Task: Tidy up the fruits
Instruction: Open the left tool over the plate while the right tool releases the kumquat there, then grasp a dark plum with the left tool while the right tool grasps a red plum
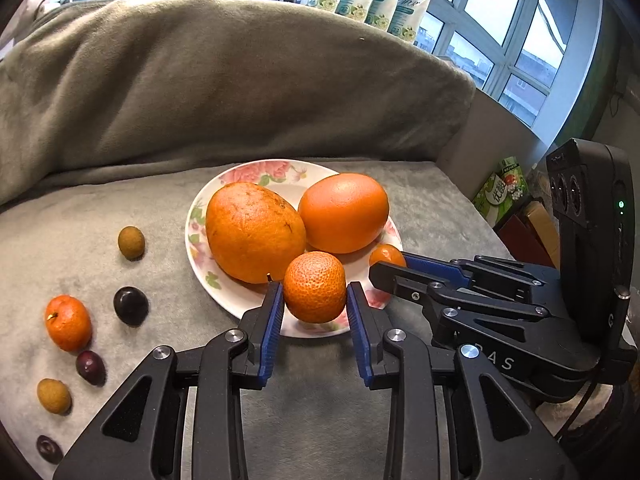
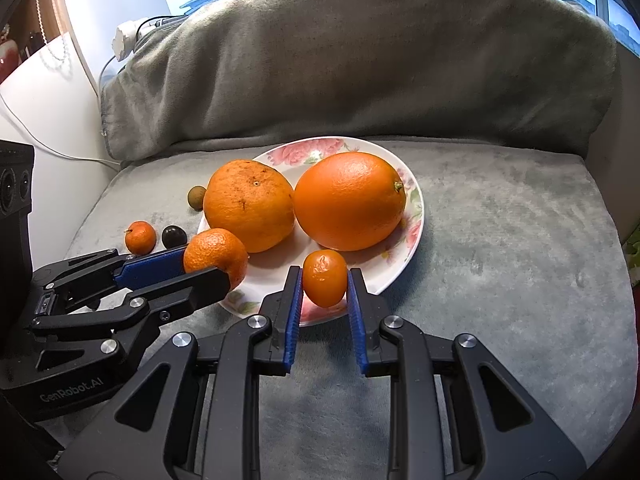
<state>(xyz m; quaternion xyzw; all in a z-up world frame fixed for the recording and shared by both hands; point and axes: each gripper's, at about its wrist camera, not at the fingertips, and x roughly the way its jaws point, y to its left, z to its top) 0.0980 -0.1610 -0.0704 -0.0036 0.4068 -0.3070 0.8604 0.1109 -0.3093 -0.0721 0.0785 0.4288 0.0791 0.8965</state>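
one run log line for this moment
left claw: shut on mandarin | right claw: shut on kumquat | both over plate rim | two oranges on plate

Grey blanket (image 1: 224, 92) over seat — daylit windows (image 1: 500, 12) behind.

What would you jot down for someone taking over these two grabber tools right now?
Left gripper: shut on a bumpy mandarin, over the floral plate's near rim.
Right gripper: shut on a smaller smooth mandarin, also over the plate.
Done: two large oranges on the plate.
Left: release both, then sort the mandarin, two longans and three dark fruits lying on the grey blanket.
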